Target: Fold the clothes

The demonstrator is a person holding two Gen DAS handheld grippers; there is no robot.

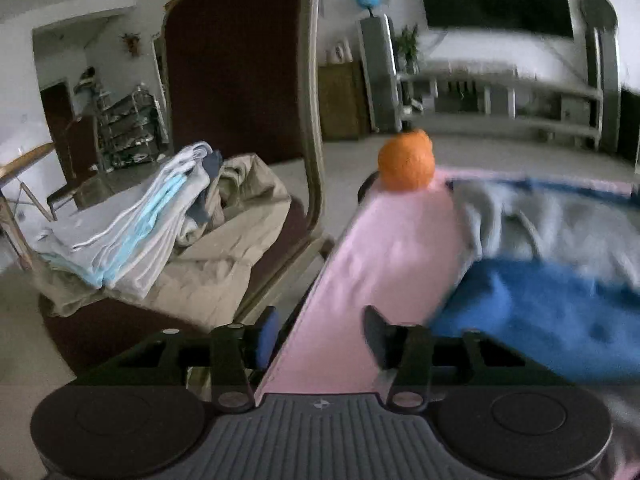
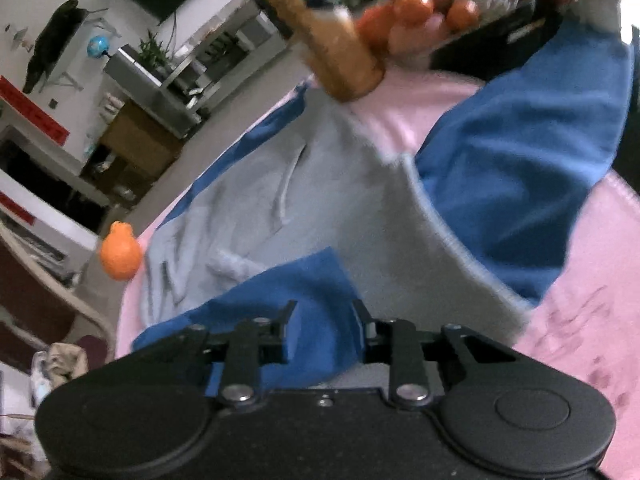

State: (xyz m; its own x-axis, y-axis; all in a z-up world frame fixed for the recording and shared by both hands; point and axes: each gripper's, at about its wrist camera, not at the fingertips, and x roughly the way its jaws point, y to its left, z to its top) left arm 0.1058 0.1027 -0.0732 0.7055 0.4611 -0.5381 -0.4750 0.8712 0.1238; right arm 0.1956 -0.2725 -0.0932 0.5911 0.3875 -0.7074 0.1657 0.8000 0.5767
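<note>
A: Blue-and-grey sweatshirt [image 2: 360, 208], spread loosely over the pink tablecloth [image 1: 384, 248], grey body uppermost, blue sleeve [image 2: 520, 184] thrown out toward the far side. Soft, by the look?

B: Soft and light, probably. Thick knit, rumpled, no stiffness anywhere. Likely to sag and drag rather than slide cleanly. Nothing fragile about it.

A: Where to take hold?

B: At hems, cuffs or seams, judging by the doubled edges. Better bite there than in the middle of a panel. Worth avoiding the drawstring [image 2: 286, 192] alone; would only pull through.

A: Right gripper [image 2: 324, 314]?

B: Narrowed to a small gap, with the blue flap [image 2: 304, 292] at the nearest edge filling the space between the fingers. Hard to tell whether actually pinched or merely straddled.

A: And the left gripper [image 1: 320, 334]?

B: Partly open and empty, poised over bare tablecloth at the table's edge, just beside the garment's blue part.

A: Anything to mind nearby?

B: Orange fruit [image 1: 406, 164] at the table's corner, near the grey cloth. Amber bottle [image 2: 340, 56] and a tray of fruit [image 2: 492, 48] beyond the far hem. Easy to knock with a swept sleeve. Off to the left, a chair [image 1: 314, 80] heaped with other clothes [image 1: 132, 232].
</note>
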